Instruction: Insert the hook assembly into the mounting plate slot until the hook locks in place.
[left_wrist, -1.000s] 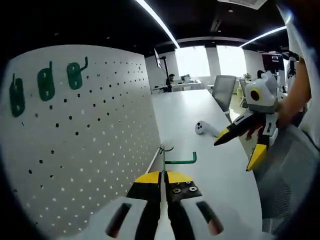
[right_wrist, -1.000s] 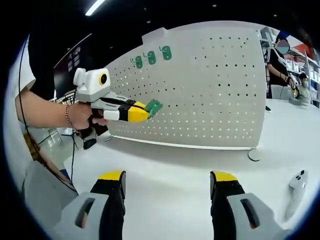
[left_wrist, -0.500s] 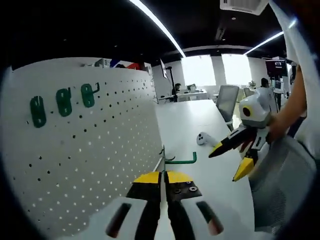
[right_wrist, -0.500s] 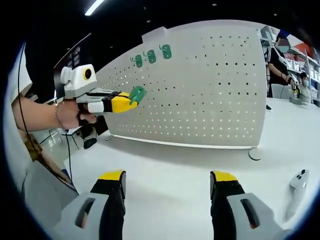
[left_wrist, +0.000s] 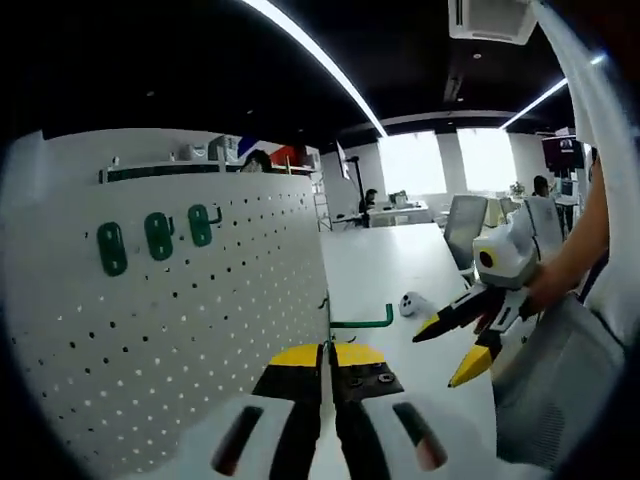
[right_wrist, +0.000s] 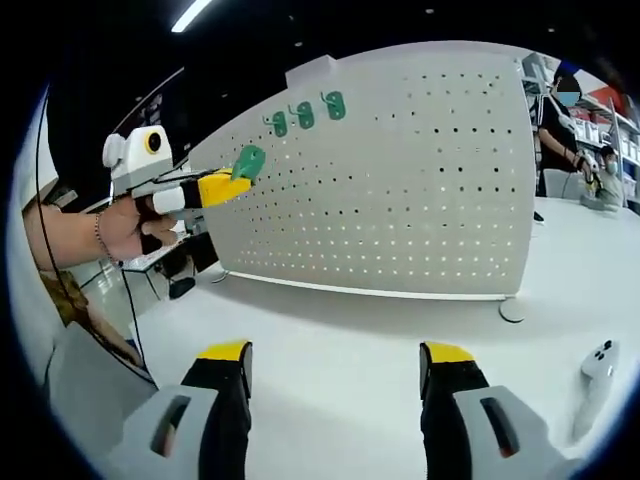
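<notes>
Left gripper (left_wrist: 325, 352) pinches a green hook (left_wrist: 358, 322) beside the white pegboard (right_wrist: 400, 170). Right gripper (right_wrist: 335, 365) hangs spread over the white table (right_wrist: 350, 330); ceiling light strips glow in the office.

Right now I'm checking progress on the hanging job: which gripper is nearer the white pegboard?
Left. The left gripper, shut on a green hook, is raised close to the white pegboard. The right gripper hangs open, low over the table, farther back.
</notes>
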